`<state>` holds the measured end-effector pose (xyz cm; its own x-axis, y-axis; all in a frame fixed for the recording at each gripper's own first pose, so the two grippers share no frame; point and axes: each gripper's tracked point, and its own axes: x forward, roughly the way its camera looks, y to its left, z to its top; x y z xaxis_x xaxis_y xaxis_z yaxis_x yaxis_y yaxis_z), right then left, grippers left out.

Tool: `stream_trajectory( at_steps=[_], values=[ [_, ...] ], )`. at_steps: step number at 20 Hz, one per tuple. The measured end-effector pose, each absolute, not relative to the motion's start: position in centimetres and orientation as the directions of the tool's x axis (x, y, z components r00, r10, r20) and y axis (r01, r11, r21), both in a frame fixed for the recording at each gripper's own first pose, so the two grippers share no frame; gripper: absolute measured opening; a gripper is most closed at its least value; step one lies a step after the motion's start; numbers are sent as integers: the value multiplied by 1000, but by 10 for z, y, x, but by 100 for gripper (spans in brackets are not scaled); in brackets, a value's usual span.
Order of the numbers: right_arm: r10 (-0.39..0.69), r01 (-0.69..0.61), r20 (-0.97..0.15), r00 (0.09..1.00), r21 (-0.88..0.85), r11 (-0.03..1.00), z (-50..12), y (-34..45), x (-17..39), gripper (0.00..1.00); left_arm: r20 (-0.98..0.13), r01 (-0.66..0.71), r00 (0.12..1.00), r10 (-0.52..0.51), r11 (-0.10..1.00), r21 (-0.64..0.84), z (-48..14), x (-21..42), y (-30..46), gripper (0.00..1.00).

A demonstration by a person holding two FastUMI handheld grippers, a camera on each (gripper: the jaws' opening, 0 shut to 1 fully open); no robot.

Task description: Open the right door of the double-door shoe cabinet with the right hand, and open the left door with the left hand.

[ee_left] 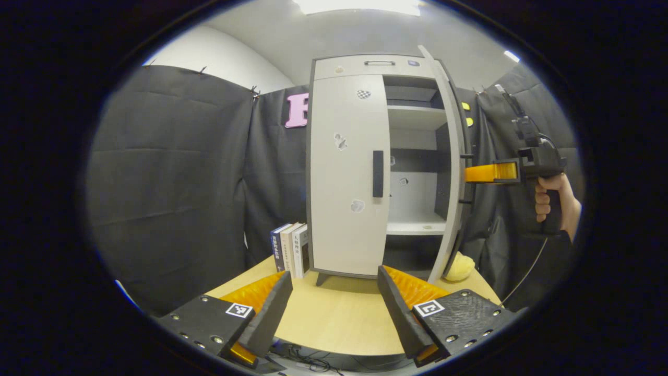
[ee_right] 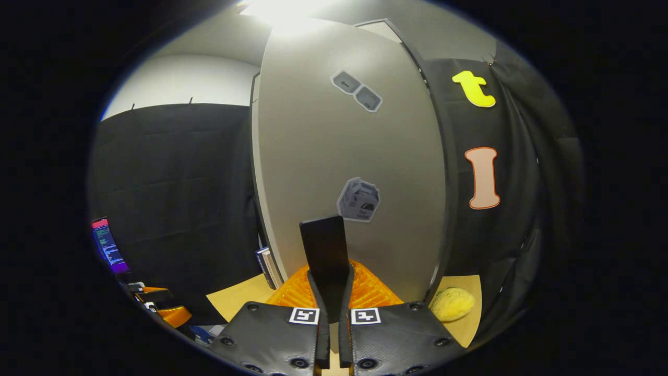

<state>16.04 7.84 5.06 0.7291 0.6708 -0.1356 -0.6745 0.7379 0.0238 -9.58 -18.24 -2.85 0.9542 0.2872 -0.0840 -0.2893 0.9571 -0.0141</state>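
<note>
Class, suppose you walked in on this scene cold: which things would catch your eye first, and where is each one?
First, the tall pale shoe cabinet on the wooden table, its right door swung open to bare shelves while the left door is shut. Next, the right gripper, held by a hand, is clamped on that open door's black handle. Closer in, the left gripper is spread open above the table.

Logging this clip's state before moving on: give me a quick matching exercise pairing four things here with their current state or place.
Things:
1. right door
2. left door
3. right gripper
4. books

States:
A. closed
B. standing left of the cabinet
C. swung open
D. clamped on a door handle

Pairs: 1-C, 2-A, 3-D, 4-B
</note>
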Motion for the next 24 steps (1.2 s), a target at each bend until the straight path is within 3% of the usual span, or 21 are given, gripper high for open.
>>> stream_trajectory(
  at_steps=[14, 21, 24],
  values=[
    [590, -591, -129, 797, 37, 806, 53, 32, 163, 5, -71, -212, 975, 212, 977, 9, -23, -78, -209, 95],
    [486, -486, -125, 865, 27, 873, 55, -2, 176, 7, -86, -179, 980, 178, 984, 6, -26, -71, -211, 95],
    [487, -474, -127, 864, 118, 872, 55, -2, 175, 5, -97, -161, 982, 161, 987, 0, -28, -62, -206, 95]
  ],
)
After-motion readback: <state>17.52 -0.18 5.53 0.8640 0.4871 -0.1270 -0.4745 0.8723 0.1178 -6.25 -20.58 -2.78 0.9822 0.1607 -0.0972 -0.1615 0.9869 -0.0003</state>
